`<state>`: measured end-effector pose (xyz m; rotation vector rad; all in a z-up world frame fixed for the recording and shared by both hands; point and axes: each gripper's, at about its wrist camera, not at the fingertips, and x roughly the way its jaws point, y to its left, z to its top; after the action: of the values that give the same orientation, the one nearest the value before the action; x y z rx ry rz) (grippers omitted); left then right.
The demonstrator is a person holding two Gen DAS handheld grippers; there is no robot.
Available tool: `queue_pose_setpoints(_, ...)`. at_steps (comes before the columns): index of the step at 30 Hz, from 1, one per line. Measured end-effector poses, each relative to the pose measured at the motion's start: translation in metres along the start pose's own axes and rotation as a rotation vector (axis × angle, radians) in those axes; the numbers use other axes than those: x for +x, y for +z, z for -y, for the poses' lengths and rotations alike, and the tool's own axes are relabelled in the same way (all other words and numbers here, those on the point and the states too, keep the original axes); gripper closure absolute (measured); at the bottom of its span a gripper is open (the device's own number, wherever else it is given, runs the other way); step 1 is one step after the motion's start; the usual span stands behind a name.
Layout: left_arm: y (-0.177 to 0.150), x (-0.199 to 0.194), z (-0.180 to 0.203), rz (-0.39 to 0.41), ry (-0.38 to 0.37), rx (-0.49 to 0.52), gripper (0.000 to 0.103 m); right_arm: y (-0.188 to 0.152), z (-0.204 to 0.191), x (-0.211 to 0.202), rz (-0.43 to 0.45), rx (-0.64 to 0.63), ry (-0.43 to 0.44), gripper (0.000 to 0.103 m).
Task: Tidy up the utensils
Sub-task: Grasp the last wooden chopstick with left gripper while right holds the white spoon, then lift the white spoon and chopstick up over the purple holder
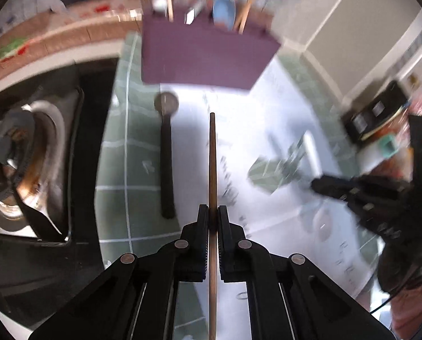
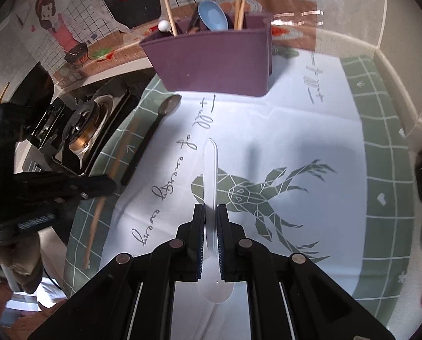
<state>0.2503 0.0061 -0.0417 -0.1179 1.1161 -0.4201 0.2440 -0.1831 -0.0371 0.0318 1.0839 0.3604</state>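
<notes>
A black-handled spoon (image 2: 151, 138) lies on the tablecloth (image 2: 310, 141) before the utensil holder (image 2: 211, 62).

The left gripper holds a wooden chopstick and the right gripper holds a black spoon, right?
Not quite. The right gripper holds a clear spoon, as the right wrist view shows; the black spoon lies on the cloth. The left gripper does hold a chopstick.

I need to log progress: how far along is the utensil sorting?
Done: a blue spoon and chopsticks stand in the purple holder. In hand: the left gripper clamps a wooden chopstick; the right gripper clamps a clear spoon. Left: the black-handled spoon on the cloth.
</notes>
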Motion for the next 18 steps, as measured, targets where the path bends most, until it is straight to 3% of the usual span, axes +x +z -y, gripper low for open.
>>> queue_pose_setpoints(7, 0.025, -0.055, 0.013, 0.207, -0.015, 0.012, 0.097, 0.012, -0.018, -0.036, 0.093, -0.047, -0.034, 0.095)
queue_pose_setpoints(18, 0.084, -0.143, 0.050, 0.486, -0.024, 0.126, 0.097, 0.084, -0.051, -0.149, 0.418, -0.134, -0.111, 0.095)
